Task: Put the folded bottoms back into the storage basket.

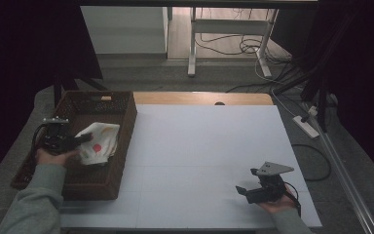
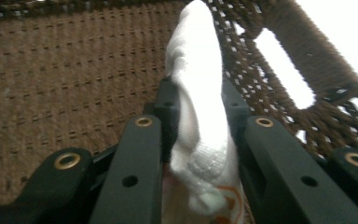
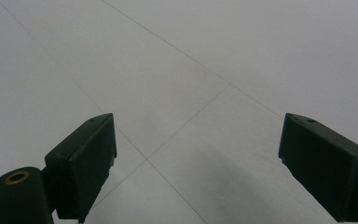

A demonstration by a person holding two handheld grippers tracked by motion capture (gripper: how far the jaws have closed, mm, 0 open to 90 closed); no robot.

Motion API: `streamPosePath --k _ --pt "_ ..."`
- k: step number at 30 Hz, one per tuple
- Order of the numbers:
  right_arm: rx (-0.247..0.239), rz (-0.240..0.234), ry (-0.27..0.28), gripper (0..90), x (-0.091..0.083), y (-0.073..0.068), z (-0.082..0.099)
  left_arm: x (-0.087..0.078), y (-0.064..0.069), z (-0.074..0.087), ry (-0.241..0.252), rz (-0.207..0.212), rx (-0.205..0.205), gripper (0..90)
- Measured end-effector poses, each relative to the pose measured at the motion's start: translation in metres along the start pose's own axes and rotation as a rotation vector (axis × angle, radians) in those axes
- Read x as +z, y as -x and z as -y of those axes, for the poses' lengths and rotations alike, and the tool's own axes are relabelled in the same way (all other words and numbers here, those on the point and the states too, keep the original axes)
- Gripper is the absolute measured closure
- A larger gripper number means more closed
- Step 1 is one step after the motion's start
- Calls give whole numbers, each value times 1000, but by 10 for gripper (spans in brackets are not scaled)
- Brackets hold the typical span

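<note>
In the high view, the left gripper (image 1: 80, 140) is seen over the brown woven basket (image 1: 121, 141) at the left edge of the white worktop (image 1: 204, 156), clamped on a white cloth (image 1: 99, 142) with red, yellow and green patches that hangs inside the basket. The pinch itself is made plain in the left gripper view: both black jaws are pressed against a bunched fold of the cloth (image 2: 198, 116), with the basket's weave and a handle opening (image 2: 284, 74) behind. The cloth's patches are barely made out there, its lower end being cut off by the frame. The right gripper (image 1: 243, 191) is held near the worktop's front right corner; in the right gripper view its jaws are seen spread wide over bare worktop (image 3: 177, 84).
</note>
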State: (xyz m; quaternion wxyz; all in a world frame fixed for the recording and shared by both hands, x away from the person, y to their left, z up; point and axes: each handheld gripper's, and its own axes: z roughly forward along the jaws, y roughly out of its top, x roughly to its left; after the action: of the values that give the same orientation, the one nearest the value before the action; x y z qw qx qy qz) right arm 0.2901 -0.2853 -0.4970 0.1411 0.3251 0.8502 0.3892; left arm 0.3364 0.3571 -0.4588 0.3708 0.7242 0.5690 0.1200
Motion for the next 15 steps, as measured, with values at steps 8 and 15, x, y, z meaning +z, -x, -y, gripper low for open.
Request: streamPosePath --k 8,15 --pt "-1 0 0 117 0 0 0 5 -4 -2 -18 -2 -2 734" --pt "0 1 -2 117 0 0 0 7 -5 -3 -19 -16 4 715"
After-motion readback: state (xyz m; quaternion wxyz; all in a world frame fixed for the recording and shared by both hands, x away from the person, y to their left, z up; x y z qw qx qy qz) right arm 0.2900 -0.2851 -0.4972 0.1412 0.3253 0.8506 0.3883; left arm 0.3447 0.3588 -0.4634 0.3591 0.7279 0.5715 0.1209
